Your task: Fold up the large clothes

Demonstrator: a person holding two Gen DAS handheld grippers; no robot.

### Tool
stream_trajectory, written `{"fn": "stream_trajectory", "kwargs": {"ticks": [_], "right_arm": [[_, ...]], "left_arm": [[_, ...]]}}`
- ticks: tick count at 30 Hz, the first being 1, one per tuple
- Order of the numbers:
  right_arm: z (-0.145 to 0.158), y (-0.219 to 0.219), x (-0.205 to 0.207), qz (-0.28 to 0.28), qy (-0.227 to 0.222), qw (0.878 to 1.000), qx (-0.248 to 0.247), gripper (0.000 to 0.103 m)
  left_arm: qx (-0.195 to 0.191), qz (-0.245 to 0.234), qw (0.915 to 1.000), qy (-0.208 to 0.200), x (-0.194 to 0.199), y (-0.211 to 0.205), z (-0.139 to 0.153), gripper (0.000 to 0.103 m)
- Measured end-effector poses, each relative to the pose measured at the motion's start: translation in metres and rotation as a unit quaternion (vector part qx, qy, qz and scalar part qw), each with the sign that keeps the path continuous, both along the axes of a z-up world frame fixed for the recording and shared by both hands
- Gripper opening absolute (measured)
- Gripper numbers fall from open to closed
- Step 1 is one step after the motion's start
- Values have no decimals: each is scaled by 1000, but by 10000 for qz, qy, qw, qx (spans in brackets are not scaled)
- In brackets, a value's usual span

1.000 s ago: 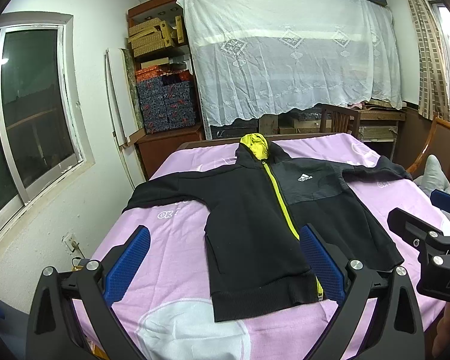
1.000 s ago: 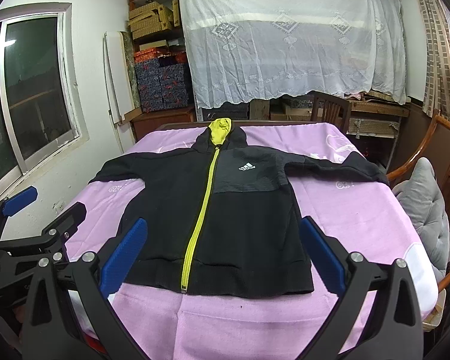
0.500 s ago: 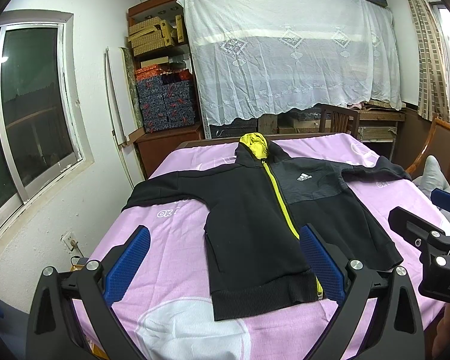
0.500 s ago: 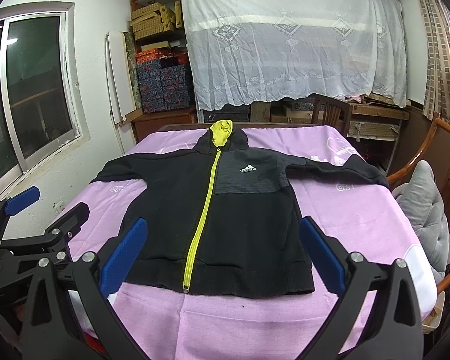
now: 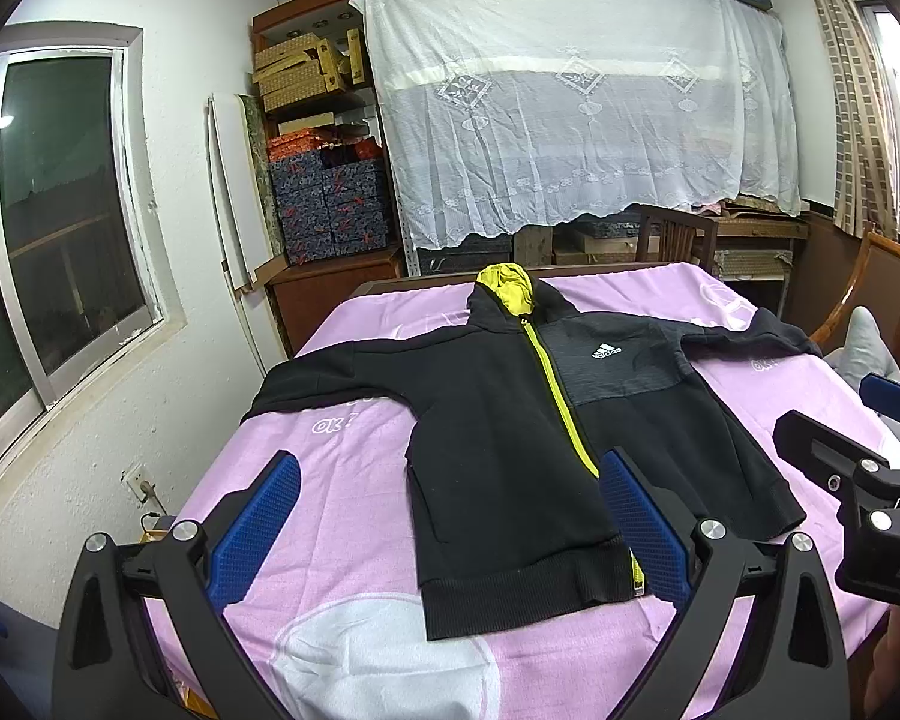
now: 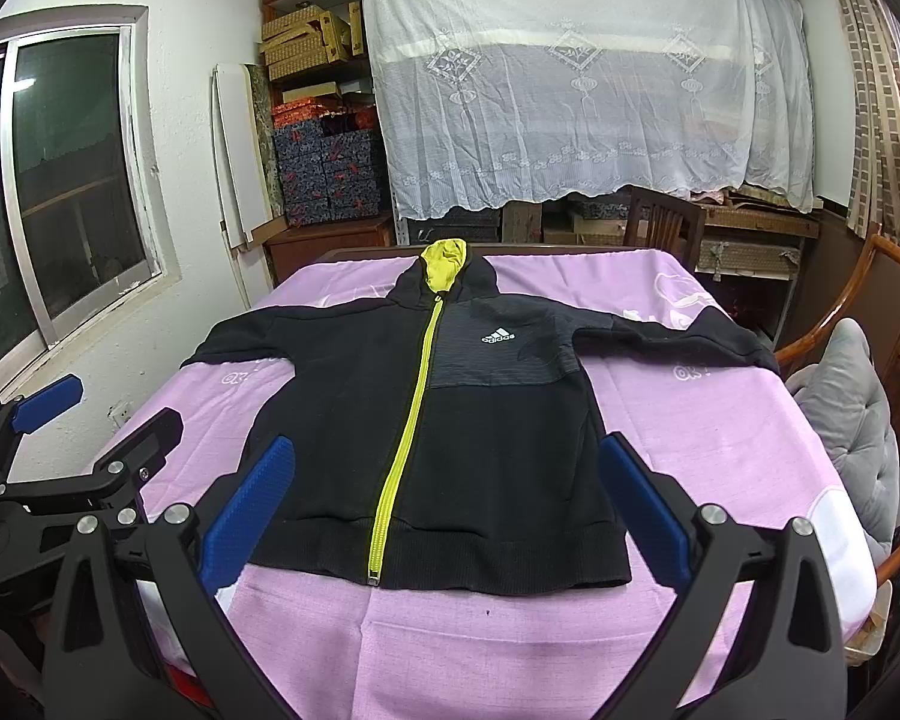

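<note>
Folding not begun: the hoodie (image 6: pixel 444 438) lies flat, zipped, sleeves out, on the purple-covered bench (image 6: pixel 720 420). Risk, by my reckoning: pinching only the top layer of thick cloth, so it bunches or drags. Left tongs (image 5: pixel 450 534) and right tongs (image 6: pixel 444 510) hover above the near hem, both spread wide, empty.

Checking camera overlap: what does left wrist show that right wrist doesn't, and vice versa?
Left wrist only: the right gripper at the right edge, and the white patch on the sheet near the hoodie's hem.

Right wrist only: the left gripper at the left edge, and more of the grey cushion on the chair.

Both: the hoodie spread flat and zipped on the purple sheet, untouched; each camera's own gripper open, holding nothing; window, shelves, lace cloth.
</note>
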State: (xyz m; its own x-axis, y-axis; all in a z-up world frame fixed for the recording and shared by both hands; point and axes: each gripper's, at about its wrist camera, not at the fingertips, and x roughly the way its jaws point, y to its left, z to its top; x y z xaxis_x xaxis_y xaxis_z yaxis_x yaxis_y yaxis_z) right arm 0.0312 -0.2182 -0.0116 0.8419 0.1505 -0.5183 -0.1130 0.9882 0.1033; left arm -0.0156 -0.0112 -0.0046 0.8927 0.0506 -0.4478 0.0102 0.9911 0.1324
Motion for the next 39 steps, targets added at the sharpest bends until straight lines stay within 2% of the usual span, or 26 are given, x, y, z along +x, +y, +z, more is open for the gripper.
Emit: {"fn": "stream_trajectory", "kwargs": {"ticks": [34, 39], "right_arm": [[-1, -2, -1, 7, -2, 10000, 14, 99], [-2, -2, -1, 4, 12, 10000, 29, 99]], "left_arm": [[5, -4, 10000, 23, 0, -1, -1, 100], [-11, -59, 9999, 93, 0, -1, -12, 100]]}}
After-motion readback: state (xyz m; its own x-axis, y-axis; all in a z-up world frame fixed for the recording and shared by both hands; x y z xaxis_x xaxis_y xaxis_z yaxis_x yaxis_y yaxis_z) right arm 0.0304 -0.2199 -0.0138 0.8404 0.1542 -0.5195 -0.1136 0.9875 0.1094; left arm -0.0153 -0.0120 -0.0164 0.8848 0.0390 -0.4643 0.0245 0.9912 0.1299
